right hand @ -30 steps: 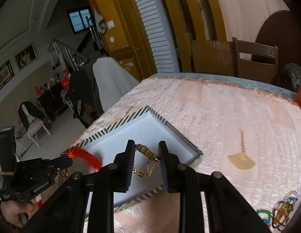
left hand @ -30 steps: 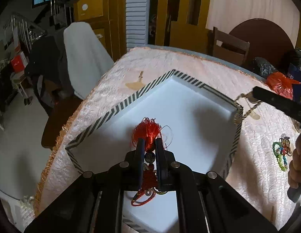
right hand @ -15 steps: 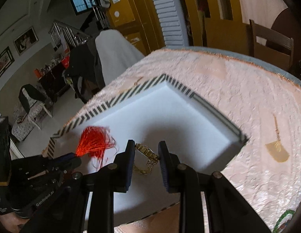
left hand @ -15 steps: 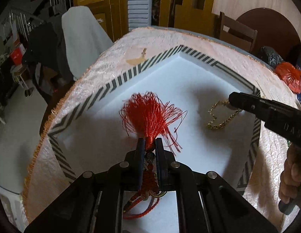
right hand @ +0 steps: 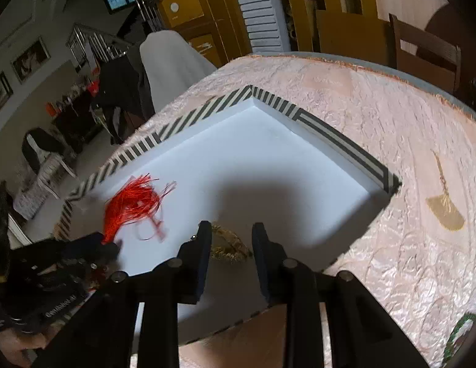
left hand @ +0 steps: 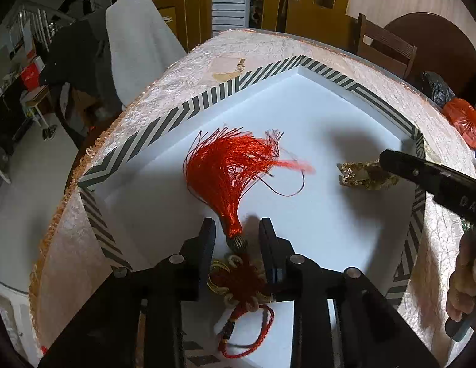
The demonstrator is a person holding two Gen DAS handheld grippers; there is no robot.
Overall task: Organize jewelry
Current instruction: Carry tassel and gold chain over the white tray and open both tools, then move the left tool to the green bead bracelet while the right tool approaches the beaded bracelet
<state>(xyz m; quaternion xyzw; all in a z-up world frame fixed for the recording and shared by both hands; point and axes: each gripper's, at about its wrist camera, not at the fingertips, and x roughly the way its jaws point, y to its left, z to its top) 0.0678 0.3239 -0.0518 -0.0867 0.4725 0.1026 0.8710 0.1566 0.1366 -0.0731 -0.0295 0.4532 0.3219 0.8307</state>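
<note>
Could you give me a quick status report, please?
Left hand-held gripper opening over tassel. Right hand-held gripper opening over gold chain. Both in tray.

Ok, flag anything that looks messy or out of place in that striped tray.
The red tassel lies splayed in the striped tray, one loose thread curling away. The gold chain sits bunched in a heap. Nothing looks damaged.

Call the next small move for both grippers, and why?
Probably lift both clear. The left gripper is opening around the red tassel charm, the right gripper around the gold chain bracelet; both pieces lie on the white floor of the striped-rim tray.
</note>
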